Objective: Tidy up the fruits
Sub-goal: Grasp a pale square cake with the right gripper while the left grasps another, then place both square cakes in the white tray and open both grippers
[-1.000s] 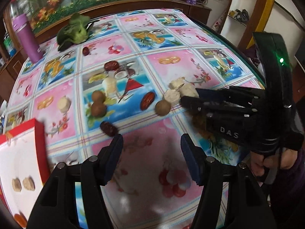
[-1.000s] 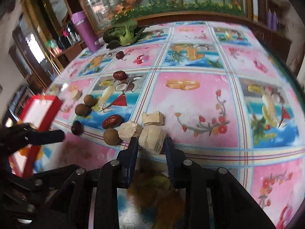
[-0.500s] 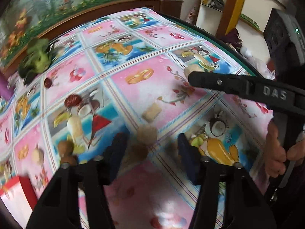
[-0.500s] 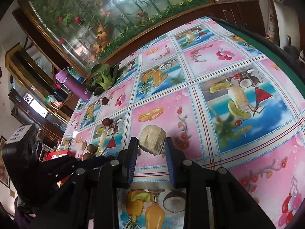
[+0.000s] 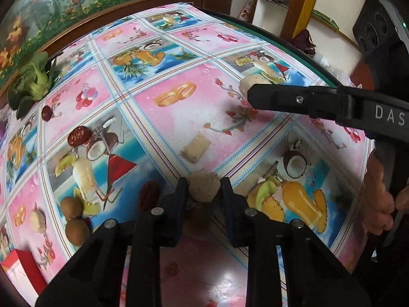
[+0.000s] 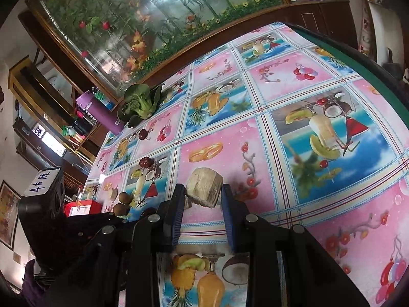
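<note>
Fruit sorting | left gripper [image 5: 204, 192] is clamped on a round pale tan chunk [image 5: 204, 188], low over the bright fruit-print tablecloth [image 5: 179, 107] | right gripper [image 6: 203, 195] is clamped on a pale cut block [image 6: 204, 189], lifted | red-edged white box [image 5: 20, 268] is seen far left, nearer the left gripper.

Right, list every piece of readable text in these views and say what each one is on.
"DAS": white letters on the right tool's black arm, cut off at the frame edge.
"4" plus handwritten characters, unclear: white label on the left tool's camera block.
Panel on the shelf: too small to read.
</note>
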`<state>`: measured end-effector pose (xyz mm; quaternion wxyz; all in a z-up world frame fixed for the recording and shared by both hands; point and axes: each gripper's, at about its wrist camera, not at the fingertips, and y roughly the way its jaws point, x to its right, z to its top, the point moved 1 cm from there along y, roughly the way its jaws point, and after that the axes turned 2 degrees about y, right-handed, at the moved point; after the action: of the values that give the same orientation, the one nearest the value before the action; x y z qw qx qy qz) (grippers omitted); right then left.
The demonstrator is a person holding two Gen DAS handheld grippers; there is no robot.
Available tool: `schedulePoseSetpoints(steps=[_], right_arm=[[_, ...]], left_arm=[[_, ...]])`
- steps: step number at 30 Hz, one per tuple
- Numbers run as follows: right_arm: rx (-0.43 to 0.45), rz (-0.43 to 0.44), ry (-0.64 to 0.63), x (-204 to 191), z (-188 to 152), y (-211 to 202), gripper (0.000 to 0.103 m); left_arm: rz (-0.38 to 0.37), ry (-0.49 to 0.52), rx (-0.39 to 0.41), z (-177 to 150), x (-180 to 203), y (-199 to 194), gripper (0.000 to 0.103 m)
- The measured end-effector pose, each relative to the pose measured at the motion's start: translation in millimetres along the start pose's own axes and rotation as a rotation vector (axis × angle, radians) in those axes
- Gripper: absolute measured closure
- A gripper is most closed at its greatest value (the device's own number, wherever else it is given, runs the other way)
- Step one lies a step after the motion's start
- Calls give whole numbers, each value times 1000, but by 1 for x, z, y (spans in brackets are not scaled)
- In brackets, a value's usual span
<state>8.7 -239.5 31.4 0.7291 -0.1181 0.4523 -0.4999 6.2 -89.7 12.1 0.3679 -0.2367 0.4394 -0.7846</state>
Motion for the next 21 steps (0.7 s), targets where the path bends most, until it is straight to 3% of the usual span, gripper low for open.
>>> schedulePoseSetpoints(steps=[3, 10, 17, 21], right_arm=[[37, -49, -54, -7, -2, -3, 75], [100, -56, -162, -27, -6, -8, 75], [118, -82, -243, -46, -17, -3, 75], [69, -14, -249, -71, -33, 6, 75]], left_arm=[[-1, -48, 37, -5, -2, -11, 76], [33, -137, 172, -32, -1, -72, 76], [193, -238, 278, -95, -15, -152, 76], [290, -334, 280, -135, -36, -179, 76]])
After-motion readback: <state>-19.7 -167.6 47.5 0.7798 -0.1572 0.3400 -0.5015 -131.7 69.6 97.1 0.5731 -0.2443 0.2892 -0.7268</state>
